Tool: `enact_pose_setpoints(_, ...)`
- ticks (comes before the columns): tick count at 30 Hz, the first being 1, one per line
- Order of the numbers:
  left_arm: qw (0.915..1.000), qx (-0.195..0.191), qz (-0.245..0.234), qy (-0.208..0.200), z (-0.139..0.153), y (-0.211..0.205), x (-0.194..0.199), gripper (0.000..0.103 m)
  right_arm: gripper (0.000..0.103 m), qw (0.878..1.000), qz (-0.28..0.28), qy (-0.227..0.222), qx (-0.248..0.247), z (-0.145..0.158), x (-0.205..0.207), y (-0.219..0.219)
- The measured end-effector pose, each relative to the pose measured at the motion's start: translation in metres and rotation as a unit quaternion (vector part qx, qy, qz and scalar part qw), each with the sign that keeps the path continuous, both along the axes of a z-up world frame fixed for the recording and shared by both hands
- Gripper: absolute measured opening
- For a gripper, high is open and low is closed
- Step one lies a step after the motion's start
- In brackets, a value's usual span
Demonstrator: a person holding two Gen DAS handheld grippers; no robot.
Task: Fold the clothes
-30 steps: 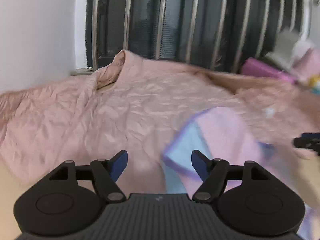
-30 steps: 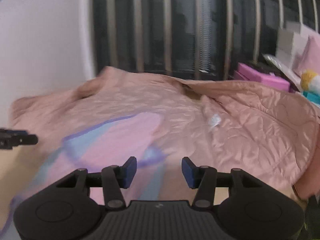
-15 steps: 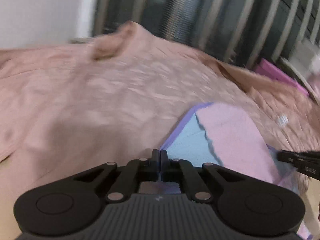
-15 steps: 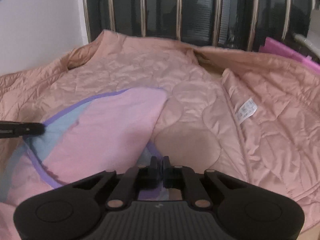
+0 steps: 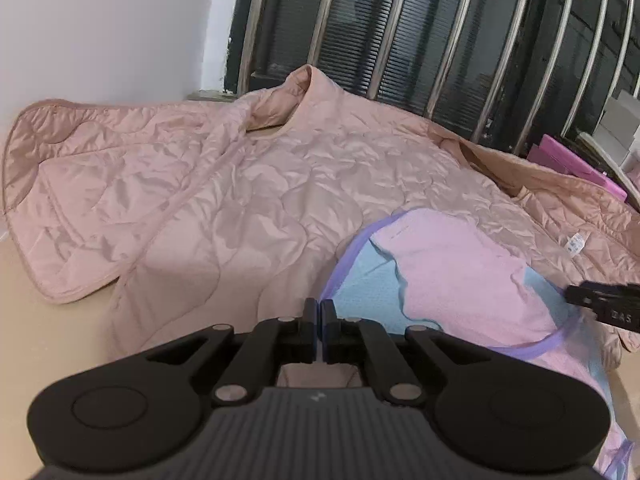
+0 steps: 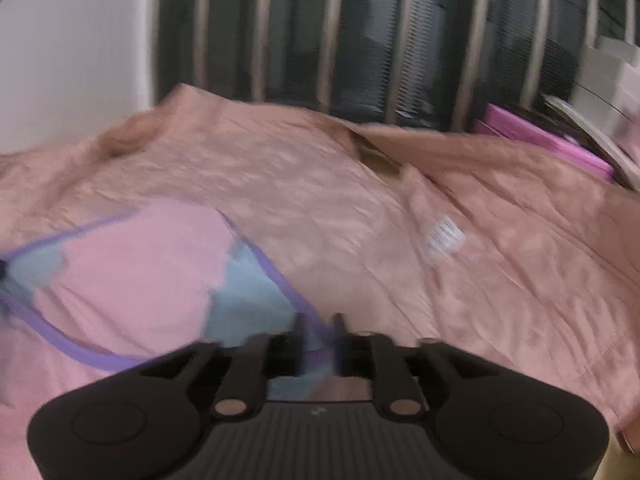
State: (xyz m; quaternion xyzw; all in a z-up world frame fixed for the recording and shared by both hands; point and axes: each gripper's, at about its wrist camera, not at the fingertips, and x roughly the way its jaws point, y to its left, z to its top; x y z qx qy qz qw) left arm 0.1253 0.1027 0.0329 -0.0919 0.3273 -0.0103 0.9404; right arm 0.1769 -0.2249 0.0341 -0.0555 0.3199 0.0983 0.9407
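A pink and light-blue garment with purple trim (image 5: pixel 452 276) lies on top of a spread pink quilted jacket (image 5: pixel 224 184). My left gripper (image 5: pixel 319 320) is shut on the garment's purple left edge. In the blurred right wrist view the garment (image 6: pixel 136 276) lies left of centre. My right gripper (image 6: pixel 318 336) is pinching the garment's purple right edge, its jaws slightly apart around the cloth. The right gripper's tip (image 5: pixel 604 306) shows at the right edge of the left wrist view.
The jacket lies on a tan surface (image 5: pixel 48 344). Behind it are a window with metal bars (image 5: pixel 440 40) and a white wall (image 5: pixel 100 28). Pink boxes (image 5: pixel 576 168) and white boxes (image 6: pixel 616 64) stand at the back right. A white label (image 6: pixel 444 238) is on the jacket.
Both grippers were open a second ago, then closed on the garment's lower edge corners. The right wrist view has since shifted and blurred, and the garment's right blue corner now shows.
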Motion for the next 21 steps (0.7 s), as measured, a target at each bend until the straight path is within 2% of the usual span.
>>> enact_pose_setpoints(2,0.9999,0.003,0.009,-0.005,0.000,0.005,0.000,0.001,0.042,1.000,0.027,-0.003,0.016,-0.001,0.009,0.007)
enact_pose_setpoints(4,0.9998,-0.002,0.020,0.000,-0.002,0.013,0.006,0.001,0.041,0.999,0.030,0.008,0.018,-0.006,0.025,0.014)
enact_pose_setpoints(5,0.9997,-0.008,0.021,0.005,-0.003,0.015,0.010,0.001,0.034,1.000,0.021,0.014,0.012,-0.009,0.032,0.017)
enact_pose_setpoints(6,0.9997,-0.012,0.021,0.010,-0.004,0.017,0.014,0.001,0.011,1.000,0.012,0.021,0.006,-0.013,0.037,0.019)
enact_pose_setpoints(7,0.9997,-0.009,0.019,0.011,-0.004,0.016,0.017,0.001,0.004,1.000,0.002,0.027,-0.001,-0.017,0.043,0.022)
enact_pose_setpoints(11,0.9998,0.002,0.016,0.009,-0.005,0.012,0.027,0.001,0.003,0.999,-0.034,0.030,0.000,-0.014,0.033,0.017)
enact_pose_setpoints(13,0.9999,0.006,0.012,0.005,-0.007,0.007,0.029,0.004,0.003,0.998,-0.050,0.026,-0.006,-0.015,0.028,0.010)
enact_pose_setpoints(16,0.9998,0.008,0.008,-0.014,-0.002,0.007,0.009,0.020,0.014,0.999,-0.040,0.014,0.016,-0.008,0.013,-0.001)
enact_pose_setpoints(17,0.9997,0.007,0.005,-0.021,0.001,0.008,0.000,0.029,0.024,0.999,-0.037,0.002,0.019,-0.001,0.000,-0.005)
enact_pose_setpoints(18,0.9996,0.006,0.000,-0.027,0.004,0.008,-0.010,0.035,0.038,0.999,-0.027,-0.014,0.021,0.009,-0.018,-0.008)
enact_pose_setpoints(19,0.9995,0.003,-0.013,-0.029,0.008,0.010,-0.025,0.052,0.044,0.999,-0.015,-0.030,0.023,0.019,-0.038,-0.012)
enact_pose_setpoints(20,0.9991,-0.003,-0.026,-0.032,0.011,0.012,-0.044,0.062,0.047,0.999,-0.002,-0.046,0.024,0.029,-0.058,-0.017)
enact_pose_setpoints(21,0.9986,-0.008,-0.040,-0.033,0.013,0.013,-0.063,0.062,0.047,0.998,0.015,-0.052,0.035,0.036,-0.079,-0.022)
